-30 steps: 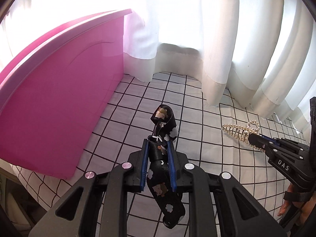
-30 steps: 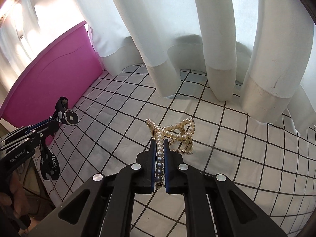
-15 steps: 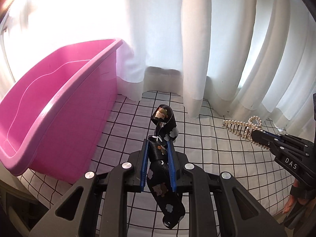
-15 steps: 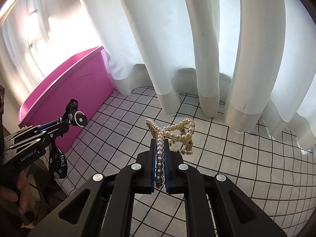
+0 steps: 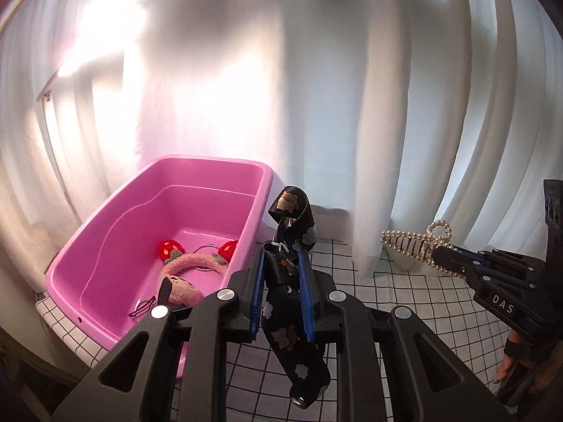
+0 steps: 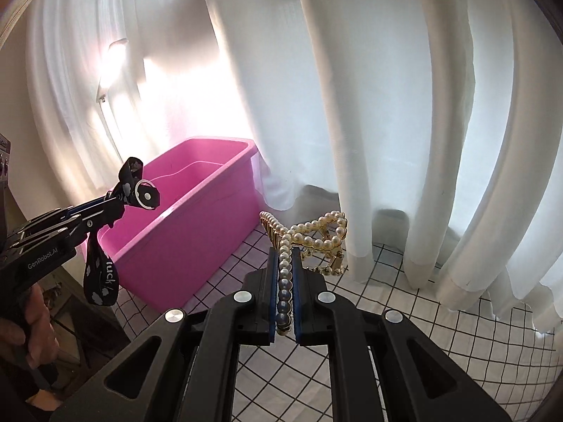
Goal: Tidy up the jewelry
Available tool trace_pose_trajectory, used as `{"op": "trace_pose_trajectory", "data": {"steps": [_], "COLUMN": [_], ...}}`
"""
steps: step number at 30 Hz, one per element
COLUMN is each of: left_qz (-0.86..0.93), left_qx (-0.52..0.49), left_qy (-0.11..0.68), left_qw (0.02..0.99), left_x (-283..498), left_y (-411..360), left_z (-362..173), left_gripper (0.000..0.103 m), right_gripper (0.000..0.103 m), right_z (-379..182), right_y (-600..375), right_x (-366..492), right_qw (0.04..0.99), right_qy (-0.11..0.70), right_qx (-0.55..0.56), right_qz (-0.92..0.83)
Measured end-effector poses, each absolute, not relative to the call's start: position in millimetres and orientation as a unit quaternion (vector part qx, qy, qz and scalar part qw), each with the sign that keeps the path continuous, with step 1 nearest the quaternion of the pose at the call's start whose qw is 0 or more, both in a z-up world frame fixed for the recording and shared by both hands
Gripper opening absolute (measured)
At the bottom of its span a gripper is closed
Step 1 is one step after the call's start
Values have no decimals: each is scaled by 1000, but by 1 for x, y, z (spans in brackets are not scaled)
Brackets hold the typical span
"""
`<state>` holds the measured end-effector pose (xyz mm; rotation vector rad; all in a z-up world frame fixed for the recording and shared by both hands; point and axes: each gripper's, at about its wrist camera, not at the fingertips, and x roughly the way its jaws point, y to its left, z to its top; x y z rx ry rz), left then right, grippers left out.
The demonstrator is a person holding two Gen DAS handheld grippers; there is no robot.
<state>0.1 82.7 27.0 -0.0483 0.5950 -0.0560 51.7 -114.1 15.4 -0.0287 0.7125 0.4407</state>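
Note:
My left gripper (image 5: 280, 255) is shut on a black strap with cartoon prints (image 5: 286, 274) and holds it in the air beside the right rim of the pink bin (image 5: 246, 167). The strap also shows in the right wrist view (image 6: 100, 277), hanging from the left gripper (image 6: 121, 198). My right gripper (image 6: 284, 251) is shut on a pearl hair claw clip (image 6: 309, 237), lifted above the table; the clip shows in the left wrist view (image 5: 415, 242) at the right gripper's (image 5: 438, 256) tip. In the bin lie a pink plush headband with red strawberries (image 5: 190, 263) and a thin dark item (image 5: 142, 306).
A white cloth with a black grid (image 6: 404, 320) covers the table. White curtains (image 6: 387, 105) hang right behind the table and the bin. The pink bin (image 6: 197, 232) stands at the table's left end, near its edge.
Both grippers have risen with their items. The left one now looks down into the pink bin from above its rim, where before it faced the bin's outer wall.

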Motion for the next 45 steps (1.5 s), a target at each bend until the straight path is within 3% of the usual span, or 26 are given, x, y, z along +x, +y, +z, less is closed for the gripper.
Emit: {"op": "trace_pose_trajectory", "data": {"steps": [16, 30, 31, 33, 34, 35, 36, 37, 45], "left_qz": [94, 107, 107, 111, 112, 115, 122, 134, 143], "left_qx": [-42, -57, -57, -60, -64, -69, -72, -74, -62], "left_qy": [291, 373, 376, 384, 387, 390, 392, 386, 389], "left_qw": [951, 920, 919, 915, 913, 911, 909, 910, 908], "left_x": [26, 70, 72, 74, 74, 74, 74, 72, 70], "left_y": [221, 256, 258, 260, 262, 264, 266, 267, 268], "left_z": [37, -22, -24, -27, -28, -29, -29, -28, -25], "left_gripper": [18, 20, 22, 24, 27, 47, 83, 92, 92], "right_gripper": [7, 7, 8, 23, 48, 61, 62, 62, 62], "right_z": [50, -20, -24, -27, -27, -25, -23, -21, -21], "right_y": [44, 130, 131, 131, 130, 129, 128, 127, 117], "right_x": [107, 153, 156, 160, 161, 161, 160, 159, 161], "right_qw": [892, 852, 850, 849, 851, 855, 860, 863, 864], "right_qy": [317, 411, 420, 428, 427, 421, 414, 410, 417], "right_qx": [-32, -73, -75, -76, -77, -78, -79, -82, -71], "right_qz": [319, 317, 311, 301, 297, 291, 287, 284, 273]}}
